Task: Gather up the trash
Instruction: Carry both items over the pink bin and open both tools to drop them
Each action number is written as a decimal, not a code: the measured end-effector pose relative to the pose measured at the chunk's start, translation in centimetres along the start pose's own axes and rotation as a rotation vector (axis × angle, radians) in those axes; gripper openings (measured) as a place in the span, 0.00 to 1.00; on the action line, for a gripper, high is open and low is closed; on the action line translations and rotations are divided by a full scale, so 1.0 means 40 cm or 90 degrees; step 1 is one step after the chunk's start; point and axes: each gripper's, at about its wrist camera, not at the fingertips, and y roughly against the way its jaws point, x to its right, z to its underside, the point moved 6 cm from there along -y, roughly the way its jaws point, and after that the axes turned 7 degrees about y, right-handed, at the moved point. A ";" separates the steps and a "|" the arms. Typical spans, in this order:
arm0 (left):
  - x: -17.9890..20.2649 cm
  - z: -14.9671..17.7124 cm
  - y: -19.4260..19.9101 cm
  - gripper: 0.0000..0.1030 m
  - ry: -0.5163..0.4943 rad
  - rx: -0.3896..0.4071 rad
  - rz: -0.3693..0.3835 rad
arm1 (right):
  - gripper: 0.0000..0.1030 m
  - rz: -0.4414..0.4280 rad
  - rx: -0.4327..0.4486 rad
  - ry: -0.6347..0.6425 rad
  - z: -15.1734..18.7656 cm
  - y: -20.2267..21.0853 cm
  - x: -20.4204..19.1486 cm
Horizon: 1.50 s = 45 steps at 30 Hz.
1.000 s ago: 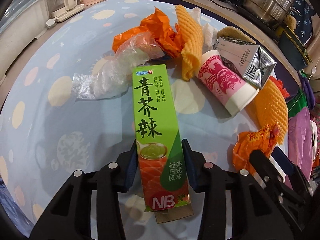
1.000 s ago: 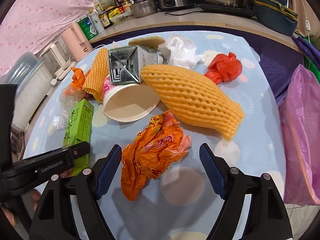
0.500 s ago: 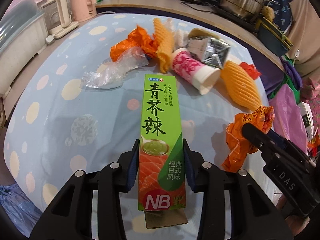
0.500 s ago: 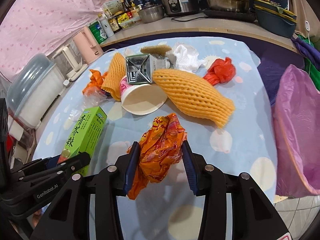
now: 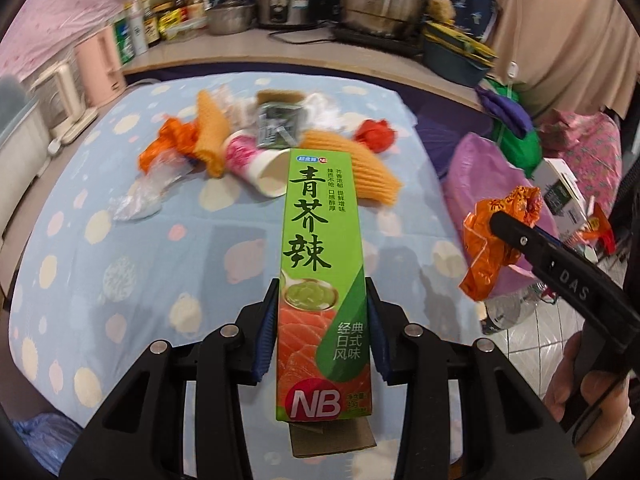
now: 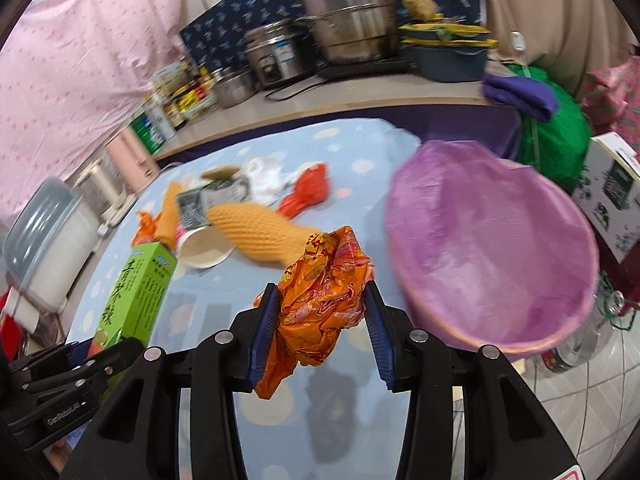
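Note:
My left gripper (image 5: 322, 324) is shut on a tall green wasabi box (image 5: 320, 248), held up above the blue spotted tablecloth (image 5: 120, 240). My right gripper (image 6: 320, 328) is shut on a crumpled orange wrapper (image 6: 324, 288), lifted off the table beside the bin lined with a pink bag (image 6: 492, 264). The left wrist view shows that wrapper (image 5: 492, 240) and the right gripper at the right. In the right wrist view the green box (image 6: 136, 296) shows at the left. A paper cup (image 5: 260, 164), an orange foam net (image 5: 360, 164), a silver carton (image 5: 280, 126) and a red bag (image 5: 376, 134) lie on the table.
Clear plastic film (image 5: 148, 192) and another orange wrapper (image 5: 168, 140) lie at the table's left. A counter behind holds steel pots (image 6: 348, 32), a rice cooker (image 6: 268, 56) and bottles. A pink kettle (image 5: 100, 68) and a lidded white tub (image 6: 44, 240) stand left. A green sack (image 6: 556, 140) and a box (image 6: 616, 196) sit beyond the bin.
My right gripper closed on the orange wrapper and lifted it toward the pink-lined bin. My left gripper rose with the green box, and both moved right, away from the trash pile.

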 end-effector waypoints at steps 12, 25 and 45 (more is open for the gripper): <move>0.288 -0.086 -0.031 0.37 -0.110 0.029 0.105 | 0.41 0.121 0.053 -0.087 -0.037 0.057 0.279; 0.531 -0.115 -0.173 0.37 -0.184 0.004 0.140 | 0.42 0.176 0.048 -0.137 -0.038 0.010 0.429; 0.587 -0.134 -0.303 0.48 -0.182 -0.023 0.101 | 0.60 0.203 0.041 -0.154 -0.051 -0.046 0.492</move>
